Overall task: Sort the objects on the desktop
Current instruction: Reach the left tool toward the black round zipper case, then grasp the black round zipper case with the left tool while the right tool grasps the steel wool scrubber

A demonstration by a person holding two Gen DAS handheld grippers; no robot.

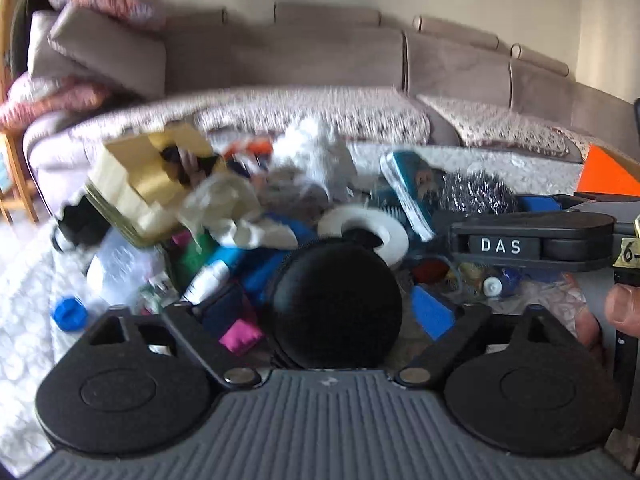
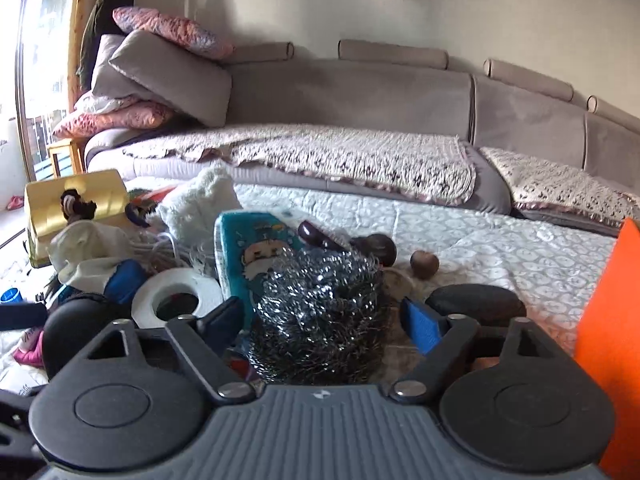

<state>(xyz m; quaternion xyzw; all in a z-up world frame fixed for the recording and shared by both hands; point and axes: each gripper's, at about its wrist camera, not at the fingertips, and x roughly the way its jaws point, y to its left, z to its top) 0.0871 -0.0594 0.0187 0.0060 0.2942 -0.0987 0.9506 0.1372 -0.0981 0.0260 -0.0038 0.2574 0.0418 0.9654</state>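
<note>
The left claw is closing around a round black zippered case, its blue-padded fingers pressing the case from both sides at the lower centre of the left wrist frame. The case is a flattened disc standing on edge, its broad matte face turned toward the camera, with no clear long axis. Just behind it, a white tape roll is lying tilted, its hole facing up and toward the lens.

In the right wrist frame, the right claw is straddling a shiny silver steel-wool scourer, a rounded tangled ball filling the gap between the blue pads; whether the pads are actually squeezing it cannot be told. A teal cartoon-printed pouch is leaning upright just behind the scourer, its long axis running up and slightly left.

Both claws are pointing level across the cluttered counter, which is wearing a white patterned cloth, toward a grey sofa in the upper half. A thumb is showing at the right edge of the left view.
</note>
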